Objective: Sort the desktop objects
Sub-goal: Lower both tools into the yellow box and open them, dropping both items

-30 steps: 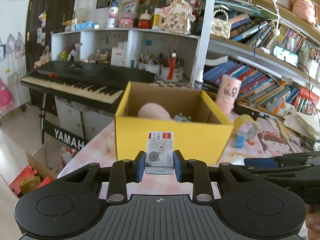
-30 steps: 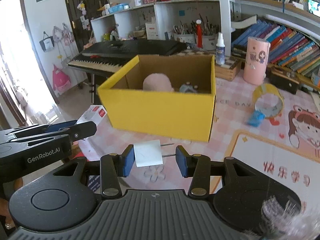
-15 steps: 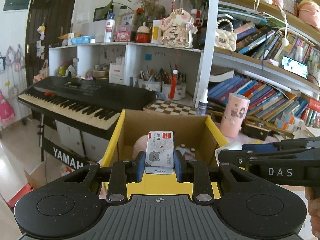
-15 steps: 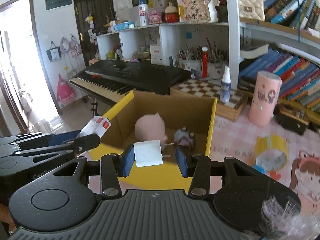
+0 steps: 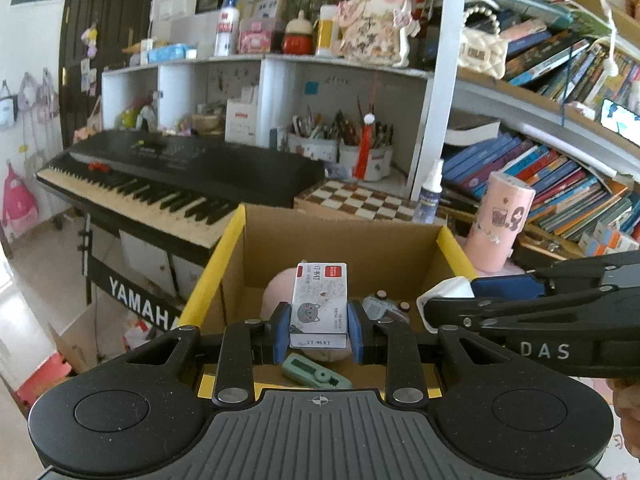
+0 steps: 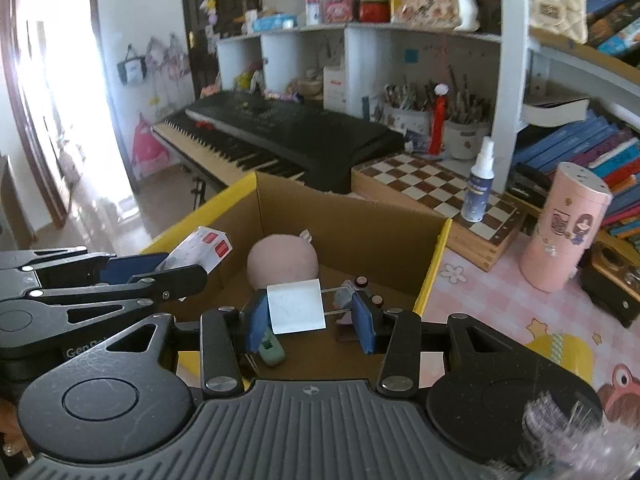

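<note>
Fingers on both grippers are clamped on stuff, left gripper w/ staple box, right gripper w/ white binder clip, both over yellow box, so imo lower a bit, then let go.

Left gripper clamped on a small box; right gripper clamped on a white plug, both angled downward.

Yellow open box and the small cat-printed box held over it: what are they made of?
The yellow open box looks like corrugated cardboard: raw brown matte inside, yellow coated outside. The small cat-printed box in the left hand-held gripper seems thin printed paperboard with a slight sheen and sharp folded edges.
</note>
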### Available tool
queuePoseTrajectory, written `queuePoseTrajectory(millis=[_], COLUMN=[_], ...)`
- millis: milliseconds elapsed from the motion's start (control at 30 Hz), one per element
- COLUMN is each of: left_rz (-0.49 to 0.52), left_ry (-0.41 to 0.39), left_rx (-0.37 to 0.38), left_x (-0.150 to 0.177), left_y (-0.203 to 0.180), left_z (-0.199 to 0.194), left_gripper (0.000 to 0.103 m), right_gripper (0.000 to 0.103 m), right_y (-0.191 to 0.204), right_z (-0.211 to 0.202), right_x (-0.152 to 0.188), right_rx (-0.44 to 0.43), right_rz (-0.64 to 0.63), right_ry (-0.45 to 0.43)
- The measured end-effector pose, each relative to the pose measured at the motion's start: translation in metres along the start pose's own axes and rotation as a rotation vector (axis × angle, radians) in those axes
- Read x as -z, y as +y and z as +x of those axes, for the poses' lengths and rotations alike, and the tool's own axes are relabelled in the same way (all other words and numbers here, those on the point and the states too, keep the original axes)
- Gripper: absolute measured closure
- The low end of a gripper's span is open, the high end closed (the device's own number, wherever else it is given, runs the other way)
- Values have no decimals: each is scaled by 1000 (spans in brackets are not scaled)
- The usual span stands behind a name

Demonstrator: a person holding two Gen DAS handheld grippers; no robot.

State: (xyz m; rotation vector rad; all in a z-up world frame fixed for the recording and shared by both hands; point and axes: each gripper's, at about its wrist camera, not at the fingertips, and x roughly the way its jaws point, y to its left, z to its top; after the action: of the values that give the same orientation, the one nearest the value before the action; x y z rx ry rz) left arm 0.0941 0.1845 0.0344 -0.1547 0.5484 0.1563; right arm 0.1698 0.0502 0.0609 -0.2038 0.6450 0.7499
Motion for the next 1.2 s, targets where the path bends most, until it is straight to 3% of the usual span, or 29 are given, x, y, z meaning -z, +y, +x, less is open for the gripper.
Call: queuePoseTrajectory(millis=[633, 1000, 1200], left_rz=[37, 83, 67], left_ry=[143, 178, 133], left_rx=[-61, -69, -63], left_x=[6, 6, 3], left_y=[-10, -17, -17], left_z=[39, 44, 33], left_gripper=[75, 75, 72], right_gripper=[61, 61, 61], right_y=[-5, -7, -12], right_z=[60, 71, 68], right_x=[0, 1, -3], right_rx=[-92, -104, -109], right_rz=[-293, -324, -284], right_ry=[199, 220, 211])
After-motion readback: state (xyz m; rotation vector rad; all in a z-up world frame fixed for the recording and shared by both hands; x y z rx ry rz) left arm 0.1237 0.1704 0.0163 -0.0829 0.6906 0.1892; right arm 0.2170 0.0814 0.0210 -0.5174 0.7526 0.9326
